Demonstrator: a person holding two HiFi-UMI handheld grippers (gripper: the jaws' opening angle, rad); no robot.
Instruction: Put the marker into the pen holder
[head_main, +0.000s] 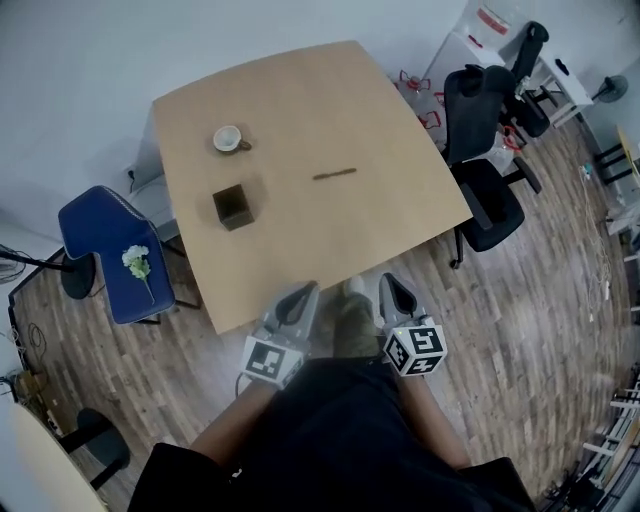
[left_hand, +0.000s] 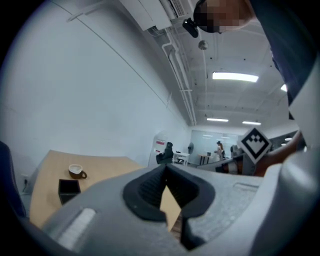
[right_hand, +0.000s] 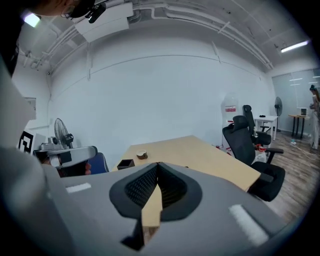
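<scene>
A thin dark marker (head_main: 334, 174) lies flat on the light wooden table (head_main: 400, 200), right of centre. The pen holder (head_main: 233, 207), a small dark open-topped box, stands upright to the marker's left; it also shows as the pen holder (left_hand: 69, 188) and the pen holder (right_hand: 125, 163) in the gripper views. My left gripper (head_main: 305, 291) and right gripper (head_main: 393, 284) hang side by side close to my body, just short of the table's near corner and far from the marker. Both are shut with nothing between their tips, seen as the left gripper (left_hand: 165, 168) and the right gripper (right_hand: 157, 164).
A cup (head_main: 229, 139) stands behind the pen holder. A blue chair (head_main: 105, 250) with a white flower (head_main: 137, 262) on it is left of the table. Black office chairs (head_main: 485, 150) stand at the right. Wooden floor (head_main: 540, 300) surrounds the table.
</scene>
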